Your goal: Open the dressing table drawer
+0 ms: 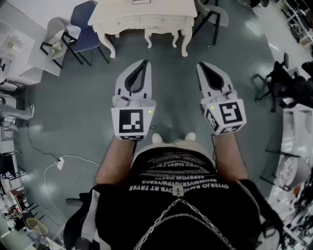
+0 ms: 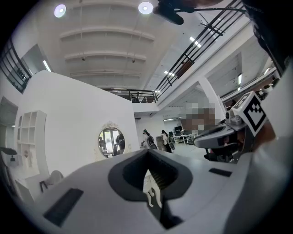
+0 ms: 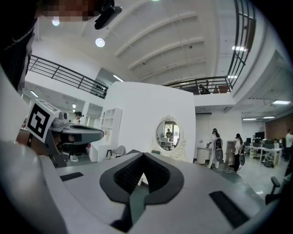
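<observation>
I am holding both grippers level and clenched on nothing. The left gripper [image 1: 143,62] and the right gripper [image 1: 200,65] are pointing at the cream dressing table [image 1: 142,9], which is standing straight ahead across a stretch of grey floor [image 1: 168,90], well apart from both. Its drawer [image 1: 159,20] is running crosswise to my reach. The left gripper is lining up nearer the drawer's middle, the right nearer the table's right-hand leg [image 1: 186,43].

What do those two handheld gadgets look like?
Left gripper and right gripper: pale grey tapered jaws with dark ribbed pads. Each carries a cube with black-and-white square markers and a green light. The person wears a black shirt with white lettering.
</observation>
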Action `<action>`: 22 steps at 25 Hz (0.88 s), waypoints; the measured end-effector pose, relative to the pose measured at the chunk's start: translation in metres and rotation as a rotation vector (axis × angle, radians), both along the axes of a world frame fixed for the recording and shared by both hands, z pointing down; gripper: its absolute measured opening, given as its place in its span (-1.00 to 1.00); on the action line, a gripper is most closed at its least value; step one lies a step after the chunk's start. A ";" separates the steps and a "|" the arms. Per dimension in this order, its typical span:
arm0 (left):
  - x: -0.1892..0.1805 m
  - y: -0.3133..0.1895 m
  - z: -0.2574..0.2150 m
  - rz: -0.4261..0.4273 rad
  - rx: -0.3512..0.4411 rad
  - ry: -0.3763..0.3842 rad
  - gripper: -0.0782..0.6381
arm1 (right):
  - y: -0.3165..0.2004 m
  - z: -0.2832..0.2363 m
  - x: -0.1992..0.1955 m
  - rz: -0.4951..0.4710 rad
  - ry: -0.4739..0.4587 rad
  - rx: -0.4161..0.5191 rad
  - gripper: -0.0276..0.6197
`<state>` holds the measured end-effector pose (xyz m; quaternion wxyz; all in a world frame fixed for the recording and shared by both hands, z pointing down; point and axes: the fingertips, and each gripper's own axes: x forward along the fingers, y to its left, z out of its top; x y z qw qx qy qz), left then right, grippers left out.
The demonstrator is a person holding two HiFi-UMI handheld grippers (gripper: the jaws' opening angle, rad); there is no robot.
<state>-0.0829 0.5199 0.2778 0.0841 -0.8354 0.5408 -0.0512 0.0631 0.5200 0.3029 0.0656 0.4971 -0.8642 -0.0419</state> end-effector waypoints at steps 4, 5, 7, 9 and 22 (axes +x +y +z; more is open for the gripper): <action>-0.019 -0.008 0.002 0.013 0.011 0.002 -0.77 | -0.005 0.005 -0.022 0.017 0.009 0.000 -0.91; -0.022 -0.009 0.003 0.018 0.010 0.003 -0.77 | -0.007 0.006 -0.025 0.021 0.011 -0.004 -0.91; -0.027 -0.013 0.003 0.026 0.009 0.007 -0.77 | -0.010 0.005 -0.030 0.031 0.014 -0.004 -0.91; -0.032 -0.017 0.002 0.033 0.010 0.017 -0.77 | -0.014 0.002 -0.035 0.039 0.021 0.003 -0.91; -0.073 -0.034 0.028 0.044 -0.035 0.008 -0.77 | -0.022 0.009 -0.065 0.063 0.066 -0.005 -0.91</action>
